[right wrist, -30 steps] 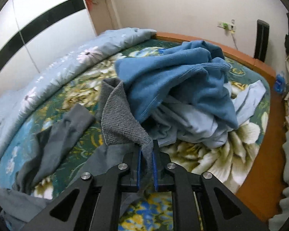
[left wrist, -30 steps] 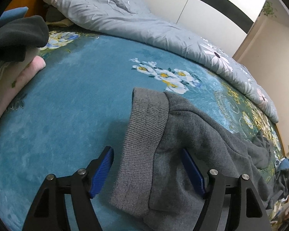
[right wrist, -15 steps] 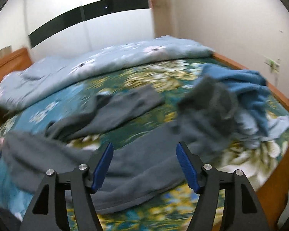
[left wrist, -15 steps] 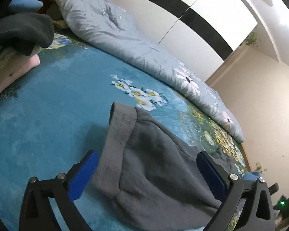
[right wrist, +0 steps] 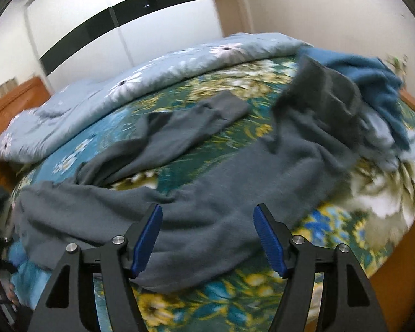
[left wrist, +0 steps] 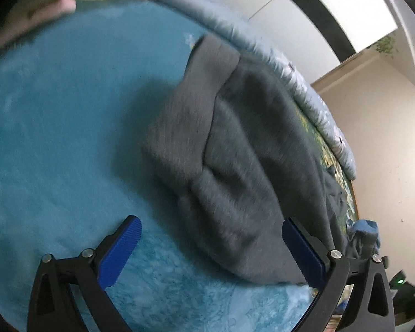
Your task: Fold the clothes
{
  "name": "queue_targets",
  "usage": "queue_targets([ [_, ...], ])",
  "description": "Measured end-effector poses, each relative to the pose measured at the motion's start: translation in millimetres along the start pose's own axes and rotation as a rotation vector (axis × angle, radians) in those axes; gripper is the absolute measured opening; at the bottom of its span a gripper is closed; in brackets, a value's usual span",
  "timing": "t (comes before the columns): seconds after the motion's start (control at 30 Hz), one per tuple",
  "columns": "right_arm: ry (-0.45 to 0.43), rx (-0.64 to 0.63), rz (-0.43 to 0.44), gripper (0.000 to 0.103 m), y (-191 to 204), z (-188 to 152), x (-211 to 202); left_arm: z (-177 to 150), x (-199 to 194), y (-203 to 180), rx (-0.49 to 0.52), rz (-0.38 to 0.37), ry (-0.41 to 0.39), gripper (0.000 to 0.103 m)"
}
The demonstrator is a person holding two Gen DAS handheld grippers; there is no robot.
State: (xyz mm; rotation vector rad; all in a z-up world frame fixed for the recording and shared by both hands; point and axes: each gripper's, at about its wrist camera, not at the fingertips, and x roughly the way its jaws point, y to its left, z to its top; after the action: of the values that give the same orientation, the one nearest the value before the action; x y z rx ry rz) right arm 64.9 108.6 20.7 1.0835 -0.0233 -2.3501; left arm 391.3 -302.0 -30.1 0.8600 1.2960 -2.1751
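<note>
Grey sweatpants (right wrist: pixel 207 182) lie spread across the bed (right wrist: pixel 235 304), flat on the floral sheet, long leg running from bottom-left of your R view up to the ribbed cuff (right wrist: pixel 312 83), which is draped up against the blue clothes pile (right wrist: pixel 373 83) at the far right. The other leg (right wrist: pixel 179 130) angles off toward the rolled-up duvet (right wrist: pixel 124 83), w/ patterned sheet showing between the two legs. In your L view the wide ribbed waistband (left wrist: pixel 191 116) sits on the plain teal part of the sheet (left wrist: pixel 55 138), fabric bunched a bit behind it, rest of the pants trailing off to the right edge of the mattress. Your left gripper (left wrist: pixel 211 238) is spread as wide as it goes, jaws have just been opening, and nothing's pinched: the pants' lower edge sits btwn the blue pads (left wrist: pixel 119 249) but neither pad presses on it; it all lies loose on the sheet. Your right gripper (right wrist: pixel 207 229) is spread too, jaws just opened up, hovering over the middle of the long leg, cloth visible btwn the blue fingers (right wrist: pixel 268 238) but not clamped. Both views are motion-blurred, esp. L. Top-left of L view there's a pale pinkish thing (left wrist: pixel 41 11) at the sheet's edge, too smeared to ID. Behind the bed: white wardrobe doors w/ a black band (right wrist: pixel 141 13) and the wooden bed frame (right wrist: pixel 395 262) along the right side.
</note>
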Motion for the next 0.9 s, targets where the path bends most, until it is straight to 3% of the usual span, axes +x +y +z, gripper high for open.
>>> queue_targets([
  [0.23, 0.012, 0.133, -0.027, 0.07, -47.6, -6.9, 2.8, -3.1, 2.4, -6.3, 0.014, 0.035, -0.004, 0.103],
  [0.5, 0.056, 0.303, 0.022, 0.07, -80.2, -14.6, 27.2, -1.1, -5.1, 4.8, -0.093, -0.031, -0.03, 0.103],
  [0.63, 0.038, 0.336, 0.055, 0.07, -79.4, -16.6, 25.9, -3.9, -3.3, -4.7, -0.05, -0.012, -0.028, 0.102],
  [0.73, 0.039, 0.378, 0.137, 0.07, -79.2, -15.3, 25.7, -6.4, -3.4, -9.9, -0.04, -0.039, -0.034, 0.102],
  [0.83, 0.04, 0.431, 0.167, 0.07, -78.7, -14.7, 29.1, -7.3, -3.3, -10.5, -0.049, -0.073, -0.032, 0.095],
  [0.9, 0.025, 0.471, 0.169, 0.068, -78.9, -15.1, 30.9, -7.0, -3.8, -9.2, -0.056, -0.091, -0.034, 0.08],
])
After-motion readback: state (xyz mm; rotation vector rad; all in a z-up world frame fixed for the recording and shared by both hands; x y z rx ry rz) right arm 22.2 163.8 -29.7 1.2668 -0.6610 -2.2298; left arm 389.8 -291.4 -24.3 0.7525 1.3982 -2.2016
